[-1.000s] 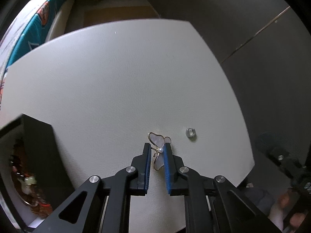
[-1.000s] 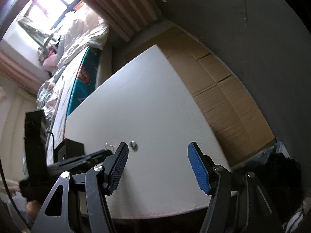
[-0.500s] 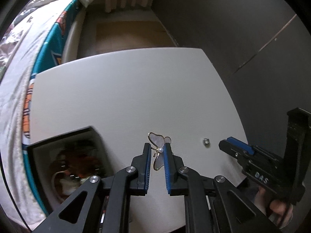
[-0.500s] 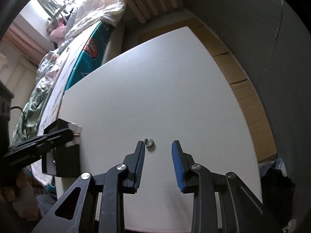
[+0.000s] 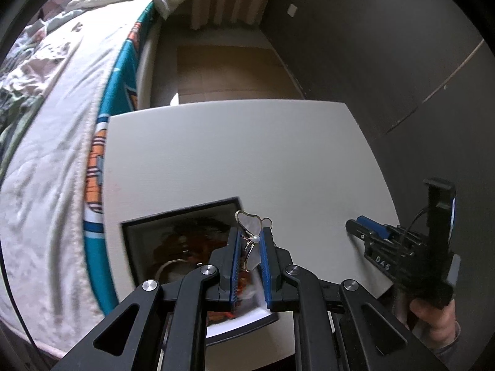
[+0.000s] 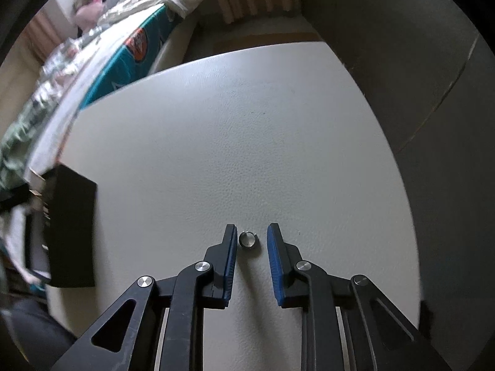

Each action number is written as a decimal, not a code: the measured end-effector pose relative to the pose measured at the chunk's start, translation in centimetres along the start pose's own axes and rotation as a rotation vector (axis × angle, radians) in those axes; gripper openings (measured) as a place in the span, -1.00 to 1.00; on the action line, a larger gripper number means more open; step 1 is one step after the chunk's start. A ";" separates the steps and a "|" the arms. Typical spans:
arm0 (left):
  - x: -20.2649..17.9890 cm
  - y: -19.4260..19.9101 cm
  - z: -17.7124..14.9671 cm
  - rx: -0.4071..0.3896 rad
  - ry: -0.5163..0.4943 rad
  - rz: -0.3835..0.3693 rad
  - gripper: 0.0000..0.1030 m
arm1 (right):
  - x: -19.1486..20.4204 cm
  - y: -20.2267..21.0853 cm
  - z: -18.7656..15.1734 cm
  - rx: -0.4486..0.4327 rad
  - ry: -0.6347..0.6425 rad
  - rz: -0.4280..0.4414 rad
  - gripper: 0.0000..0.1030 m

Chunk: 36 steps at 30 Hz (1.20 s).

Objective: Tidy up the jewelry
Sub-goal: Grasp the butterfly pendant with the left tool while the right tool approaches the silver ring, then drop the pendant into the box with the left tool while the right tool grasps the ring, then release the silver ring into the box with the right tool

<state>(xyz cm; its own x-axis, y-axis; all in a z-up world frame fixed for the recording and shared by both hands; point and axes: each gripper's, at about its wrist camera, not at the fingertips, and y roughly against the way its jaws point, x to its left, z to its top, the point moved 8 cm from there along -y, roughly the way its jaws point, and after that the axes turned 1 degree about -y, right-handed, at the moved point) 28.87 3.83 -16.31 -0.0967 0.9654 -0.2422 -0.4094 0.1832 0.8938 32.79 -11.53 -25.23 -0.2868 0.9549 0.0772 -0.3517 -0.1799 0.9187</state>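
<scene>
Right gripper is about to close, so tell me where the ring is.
In the right wrist view, the ring lies on the white table, between the open right gripper's fingertips, nearer the left one.

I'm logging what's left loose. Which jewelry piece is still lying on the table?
The small silver ring, flat on the white table between the right gripper's open fingers. The butterfly piece is clamped in the left gripper, above the box.

**Brooch carried over the box, right gripper closed in on the ring**

The left gripper [image 5: 250, 241] swung the butterfly brooch [image 5: 251, 232] from bare table to above the black box [image 5: 133, 247]. The right gripper [image 6: 252, 241] narrowed and dropped around the silver ring [image 6: 248, 239].
</scene>
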 end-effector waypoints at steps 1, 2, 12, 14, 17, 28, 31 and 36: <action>0.3 0.2 -0.1 -0.003 0.003 0.001 -0.75 | 0.2 0.0 -0.1 -0.003 0.019 -0.032 -0.59; 0.6 0.4 -0.1 -0.005 0.006 0.004 -0.75 | 0.4 0.0 -0.1 -0.007 0.029 -0.042 -0.69; 2.6 1.1 -2.0 0.024 0.011 0.025 -0.75 | 0.7 2.3 0.0 -0.067 -0.010 0.004 -0.72; 2.9 0.9 -2.4 0.042 0.016 0.013 -0.75 | 1.1 3.6 -0.1 -0.095 -0.021 0.042 -0.72; 3.5 0.8 -2.8 0.056 0.019 0.022 -0.70 | 2.0 5.6 -0.2 -0.136 -0.026 0.088 -0.72; 6.0 4.9 -2.4 -0.030 0.069 0.021 0.07 | 11.2 11.1 -0.2 -0.195 0.072 0.359 -0.72; 6.7 6.2 -2.4 -0.056 0.078 0.024 0.07 | 13.1 11.7 0.0 -0.199 0.093 0.378 -0.72; 8.1 7.5 -2.7 -0.075 0.100 0.028 0.07 | 16.5 12.6 0.8 -0.204 0.126 0.423 -0.72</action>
<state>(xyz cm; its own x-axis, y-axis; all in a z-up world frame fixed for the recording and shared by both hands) 22.60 12.56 -12.61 -0.1975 0.9459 -0.2575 -0.4713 0.1387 0.8710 24.34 2.10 -12.12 -0.5437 0.7544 0.3678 -0.3454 -0.6006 0.7211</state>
